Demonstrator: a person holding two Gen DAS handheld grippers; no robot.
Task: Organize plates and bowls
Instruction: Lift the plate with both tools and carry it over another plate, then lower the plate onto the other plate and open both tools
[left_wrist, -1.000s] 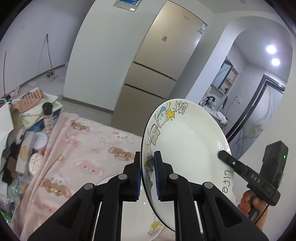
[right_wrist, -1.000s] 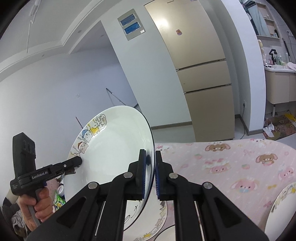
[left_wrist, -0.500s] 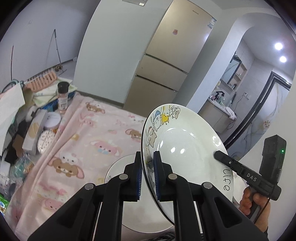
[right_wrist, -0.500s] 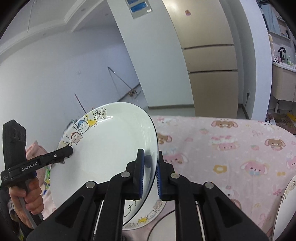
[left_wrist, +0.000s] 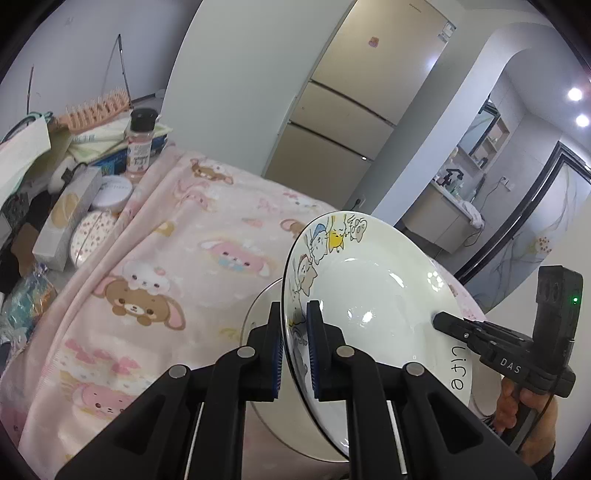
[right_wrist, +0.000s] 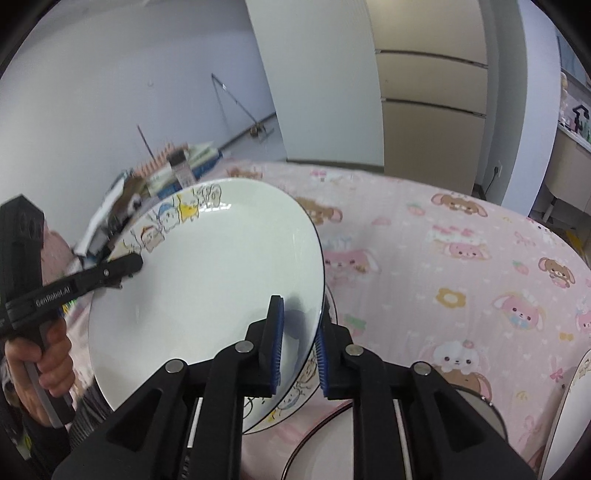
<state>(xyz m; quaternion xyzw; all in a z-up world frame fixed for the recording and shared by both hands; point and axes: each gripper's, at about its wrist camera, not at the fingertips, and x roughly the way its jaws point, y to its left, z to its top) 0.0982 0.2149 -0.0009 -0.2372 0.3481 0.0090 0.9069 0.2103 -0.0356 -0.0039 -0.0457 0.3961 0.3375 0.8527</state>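
A white plate (left_wrist: 373, 306) with cartoon animals drawn along its rim and the word "life" near its lower edge is held tilted on edge above a counter covered with a pink cartoon-print cloth (left_wrist: 192, 258). In the left wrist view the left hand-held gripper (left_wrist: 295, 347) fills the bottom of the frame, its blue-padded fingers (left_wrist: 313, 350) pinching the plate's near rim from both sides. At the right of that frame the right hand-held gripper (left_wrist: 437, 318) reaches in from the lower right, its tip on the opposite rim, with a person's hand (left_wrist: 517, 406) around its handle.

In the right wrist view the same plate (right_wrist: 207, 280) sits left of centre. The right hand-held gripper (right_wrist: 299, 350) has the rim between its blue pads (right_wrist: 276, 339), and its jaws are opening: a visible gap shows between the left pad and the plate's surface. At the left edge the left hand-held gripper (right_wrist: 136, 264) grips the far rim, a hand (right_wrist: 48, 354) on its grip.

Directly under the tilted plate lies a second plate (right_wrist: 291, 398) with the same cartoon border, flat on the cloth; in the left wrist view its pale edge (left_wrist: 258, 314) shows behind the gripper fingers. A further dark-rimmed dish (right_wrist: 325, 443) lies at the bottom of the right wrist frame, and another plate's edge (right_wrist: 569, 406) shows at the lower right.

At the upper left of the left wrist frame, clutter sits beside the cloth: a black-capped bottle (left_wrist: 140, 144), a pink comb-like rack (left_wrist: 98, 112) and a round tin (left_wrist: 110, 190). A beige refrigerator (left_wrist: 354, 103) stands behind.
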